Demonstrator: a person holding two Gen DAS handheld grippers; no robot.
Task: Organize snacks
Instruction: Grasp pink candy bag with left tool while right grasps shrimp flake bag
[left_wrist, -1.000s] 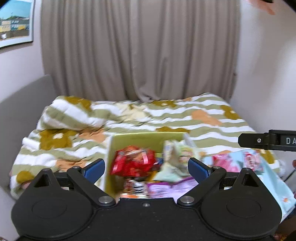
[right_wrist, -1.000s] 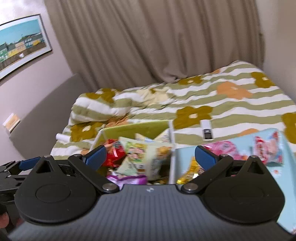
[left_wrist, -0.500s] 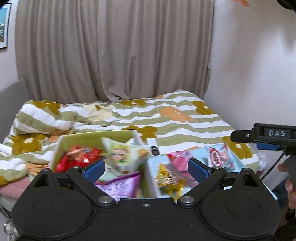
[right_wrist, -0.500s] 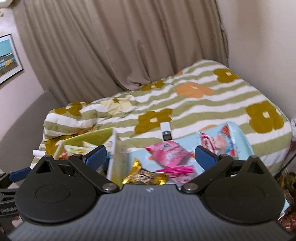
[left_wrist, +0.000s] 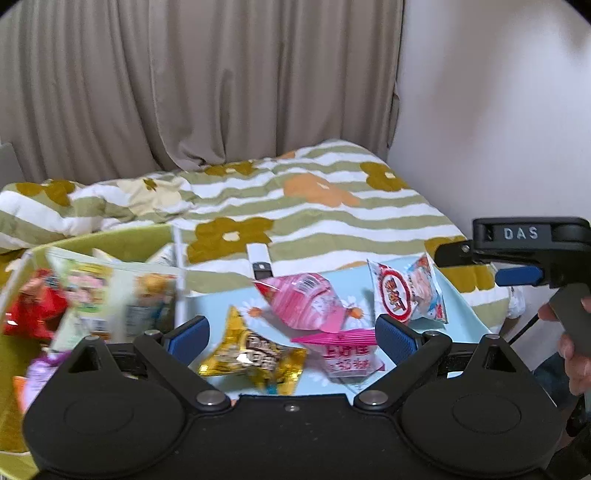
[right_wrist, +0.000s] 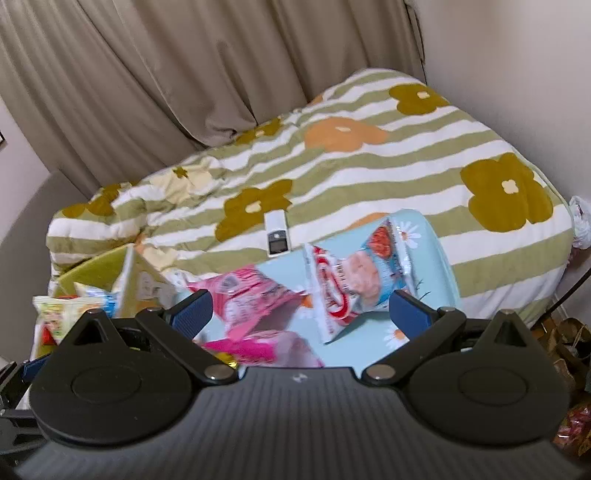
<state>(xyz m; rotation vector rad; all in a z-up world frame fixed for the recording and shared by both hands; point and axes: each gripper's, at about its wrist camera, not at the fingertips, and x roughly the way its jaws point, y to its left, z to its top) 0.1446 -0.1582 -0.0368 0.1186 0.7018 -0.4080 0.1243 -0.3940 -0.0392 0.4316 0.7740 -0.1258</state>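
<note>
Loose snack packs lie on a light blue flowered sheet (left_wrist: 354, 284) on the bed: a gold pack (left_wrist: 255, 358), a pink pack (left_wrist: 306, 302), a magenta-topped pack (left_wrist: 343, 350) and a red-and-white pack (left_wrist: 406, 291). A green box (left_wrist: 110, 240) at the left holds several more packs. My left gripper (left_wrist: 291, 338) hangs open above the gold and magenta packs, holding nothing. My right gripper (right_wrist: 301, 312) is open over the pink pack (right_wrist: 251, 295) and the red-and-white pack (right_wrist: 354, 284), also with nothing in it. The right gripper's side shows at the right edge of the left wrist view.
A white remote (right_wrist: 277, 236) lies on the striped flowered duvet (right_wrist: 369, 166) just beyond the blue sheet. Beige curtains (left_wrist: 184, 81) hang behind the bed, and a wall runs along its right side. A hand (left_wrist: 576, 354) holds the right gripper's grip.
Both views have swung to the right, from the green box toward the blue sheet and its loose packs. Both grippers stayed open with nothing in them.
</note>
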